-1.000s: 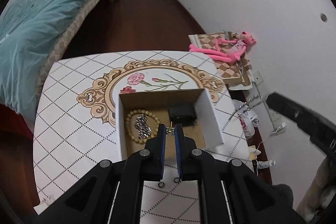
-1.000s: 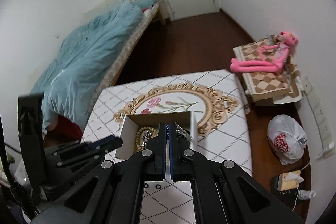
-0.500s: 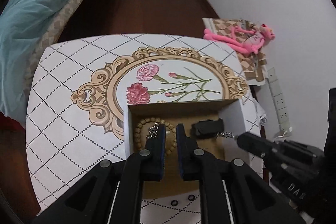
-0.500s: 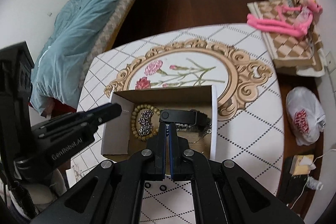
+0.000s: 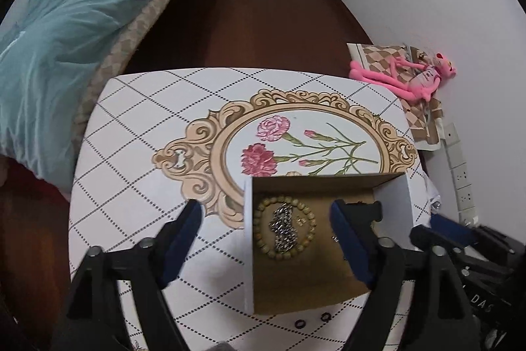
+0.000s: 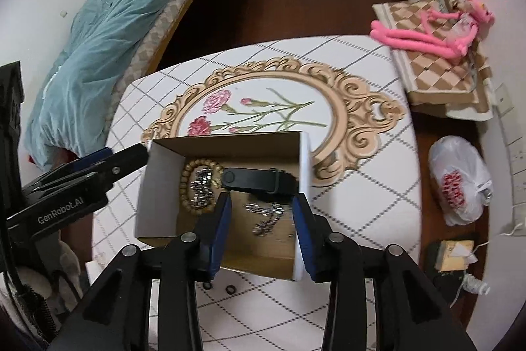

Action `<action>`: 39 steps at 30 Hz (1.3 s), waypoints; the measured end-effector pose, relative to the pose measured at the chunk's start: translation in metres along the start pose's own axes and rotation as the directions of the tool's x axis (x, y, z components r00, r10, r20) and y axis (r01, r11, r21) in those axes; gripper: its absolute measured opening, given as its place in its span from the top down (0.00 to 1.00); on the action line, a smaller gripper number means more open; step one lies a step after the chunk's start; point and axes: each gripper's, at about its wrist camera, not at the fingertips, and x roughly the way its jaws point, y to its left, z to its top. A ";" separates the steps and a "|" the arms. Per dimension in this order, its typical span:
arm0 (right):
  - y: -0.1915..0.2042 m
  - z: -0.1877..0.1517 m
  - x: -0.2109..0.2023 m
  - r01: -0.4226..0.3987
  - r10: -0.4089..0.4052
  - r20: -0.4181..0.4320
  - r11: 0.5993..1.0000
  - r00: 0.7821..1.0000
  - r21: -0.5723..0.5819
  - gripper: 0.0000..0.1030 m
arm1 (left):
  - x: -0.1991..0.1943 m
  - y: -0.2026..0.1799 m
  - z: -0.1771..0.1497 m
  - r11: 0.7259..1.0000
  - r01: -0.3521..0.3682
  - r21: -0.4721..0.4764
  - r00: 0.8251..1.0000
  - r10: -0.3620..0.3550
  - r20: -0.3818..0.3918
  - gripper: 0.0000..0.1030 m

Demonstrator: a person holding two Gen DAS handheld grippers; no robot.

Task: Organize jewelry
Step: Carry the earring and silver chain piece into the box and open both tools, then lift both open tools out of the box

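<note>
Open cardboard box sits on the table, at the near edge of the printed flower medallion — all else placed from this box.

Inside the box, left part: wooden bead bracelet lying flat, a silver chain heaped within its ring. Right wrist view shows the same pair, bracelet and chain, against the box's left wall. Beside them, across the far middle of the floor, a black band with a buckle. In front of it, nearer the camera, a loose silver chain sprawled on the cardboard floor.

Left gripper: jaws opening, spread wide, nothing pinched. Its left finger hangs outside the box's left wall over the tablecloth; its right finger is over the box interior, so the left wall and the bracelet lie between them, untouched.

Right gripper: jaws opening, about half spread, nothing gripped. The loose chain lies between and below the blue pads — no contact seen.

Just outside the box's near wall, two small black rings on the table. Beyond the table: bed with blue duvet, pink plush toy.
</note>
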 end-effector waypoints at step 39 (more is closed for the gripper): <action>0.014 -0.086 -0.107 0.279 -0.275 0.278 0.960 0.920 0.027 0.06 | -0.108 -0.036 -0.097 0.994 -0.100 0.037 0.968 0.088 0.233 0.00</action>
